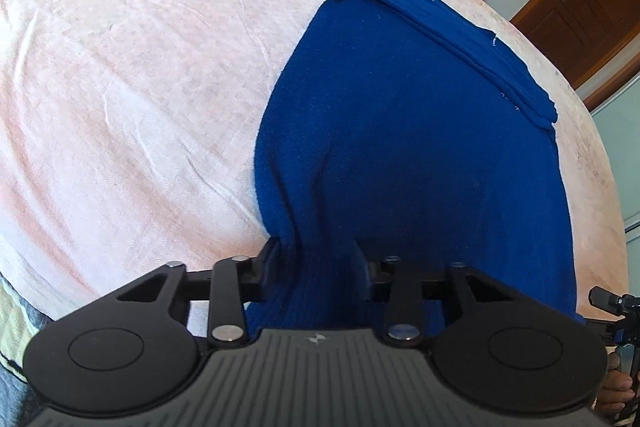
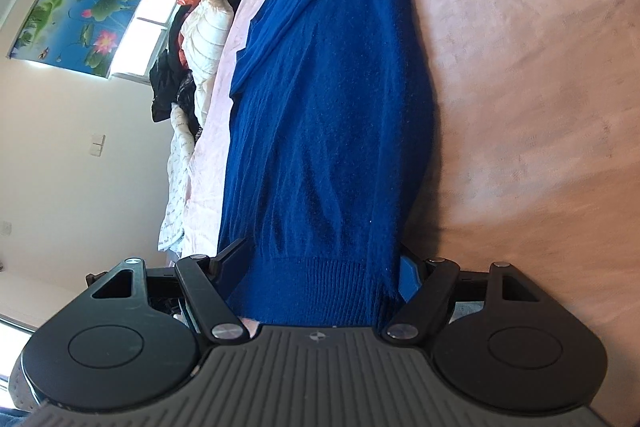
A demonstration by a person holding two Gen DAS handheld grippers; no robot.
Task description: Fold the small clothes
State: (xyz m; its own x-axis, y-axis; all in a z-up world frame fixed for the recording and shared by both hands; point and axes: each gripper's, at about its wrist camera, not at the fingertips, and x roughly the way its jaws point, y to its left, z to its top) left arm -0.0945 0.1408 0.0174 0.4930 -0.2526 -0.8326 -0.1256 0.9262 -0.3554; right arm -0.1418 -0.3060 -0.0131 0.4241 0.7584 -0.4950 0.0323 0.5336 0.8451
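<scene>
Left gripper (image 1: 316, 259) pinches blue sweater (image 1: 400, 147) on pink bedsheet (image 1: 140, 87); right gripper (image 2: 320, 267) straddles its hem, wide.

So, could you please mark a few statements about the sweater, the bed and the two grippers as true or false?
1. The garment is a blue knitted sweater. True.
2. It lies on a pink bedsheet. True.
3. The left gripper hangs clear of the sweater. False: bunched blue knit sits pinched between its fingers.
4. The right gripper has the sweater's ribbed hem between its fingers. True.
5. The sweater is already folded into a small square. False: it lies stretched out long, with only a sleeve laid across it.
6. The wall picture shows mountains. False: pink lotus flowers and green leaves.
</scene>
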